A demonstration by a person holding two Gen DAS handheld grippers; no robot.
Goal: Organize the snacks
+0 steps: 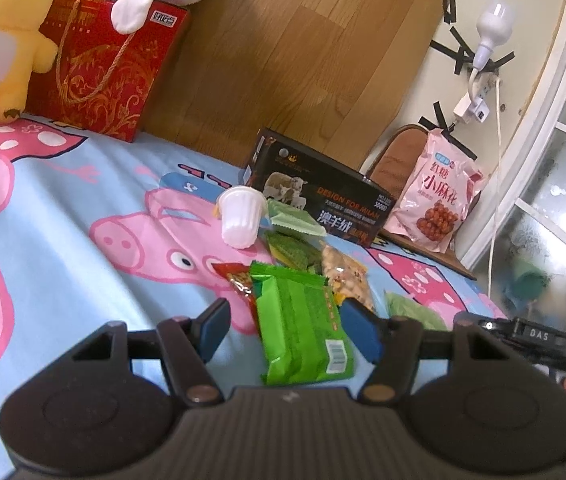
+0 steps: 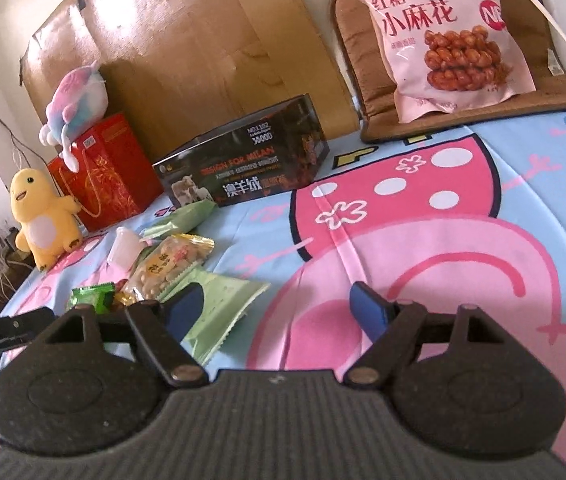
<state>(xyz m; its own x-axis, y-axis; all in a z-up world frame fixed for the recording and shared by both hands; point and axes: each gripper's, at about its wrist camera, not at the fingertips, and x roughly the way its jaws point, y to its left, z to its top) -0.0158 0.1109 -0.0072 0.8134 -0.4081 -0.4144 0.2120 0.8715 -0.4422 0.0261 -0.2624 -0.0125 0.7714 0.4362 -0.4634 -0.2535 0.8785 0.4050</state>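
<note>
On the pig-print bedsheet [image 1: 63, 208] | bright green snack pack [image 1: 303, 328] lies flat between left gripper [image 1: 287, 332] pads, not squeezed | right gripper [image 2: 279, 312] tilted down, spread wide, empty | snack pile beyond

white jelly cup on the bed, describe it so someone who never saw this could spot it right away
Start at the dark box printed with sheep, lying on the pig-pattern bedsheet below the wooden headboard. Just in front of the box's sheep-printed end, at the far edge of the snack pile, lies the white jelly cup, tipped on its side. It is the only ribbed plastic cup; everything beside it is a flat packet.
</note>
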